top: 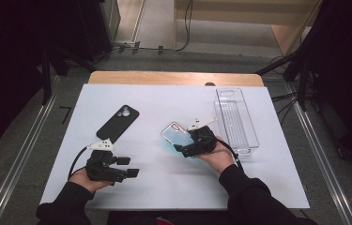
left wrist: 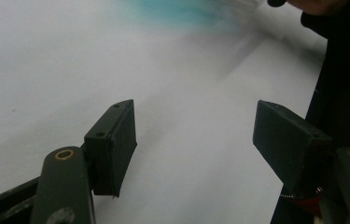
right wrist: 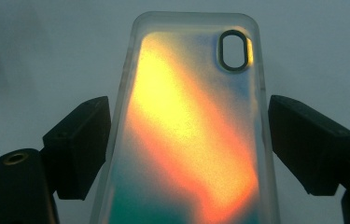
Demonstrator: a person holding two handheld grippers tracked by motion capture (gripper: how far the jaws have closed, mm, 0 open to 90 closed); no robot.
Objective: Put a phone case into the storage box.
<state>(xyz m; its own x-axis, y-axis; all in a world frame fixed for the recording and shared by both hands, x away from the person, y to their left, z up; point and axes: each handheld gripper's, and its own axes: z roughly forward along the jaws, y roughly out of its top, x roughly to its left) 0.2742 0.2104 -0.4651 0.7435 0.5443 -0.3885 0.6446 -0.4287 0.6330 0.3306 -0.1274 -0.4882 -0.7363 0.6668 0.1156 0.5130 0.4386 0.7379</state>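
At the left of the white tabletop (top: 173,187) the left gripper (top: 133,167) rests low on the surface in the person's left hand, its jaws spread apart with nothing between them. A black phone (top: 118,123) lies face down just beyond it, camera end away from the person.

Near the middle sits the translucent phone case (right wrist: 191,121), flat on the tabletop with its camera cut-out at the far end. The right gripper (top: 179,149) is down over the near half of it. In the right gripper view the jaws stand either side of the case's long edges, the left one about at the edge and the right one a sliver off it; they look not quite clamped, so I would call them open around the case rather than gripping.

To my eye the case is light and thin, a soft flexible shell that will bow if squeezed hard across its width. The glossy skin looks slippery, so a firm hold on the stiffer side rims, near the middle of its length, seems the safest place.

At the right, just beside the right hand, stands a clear plastic tray (top: 254,140), long and narrow.
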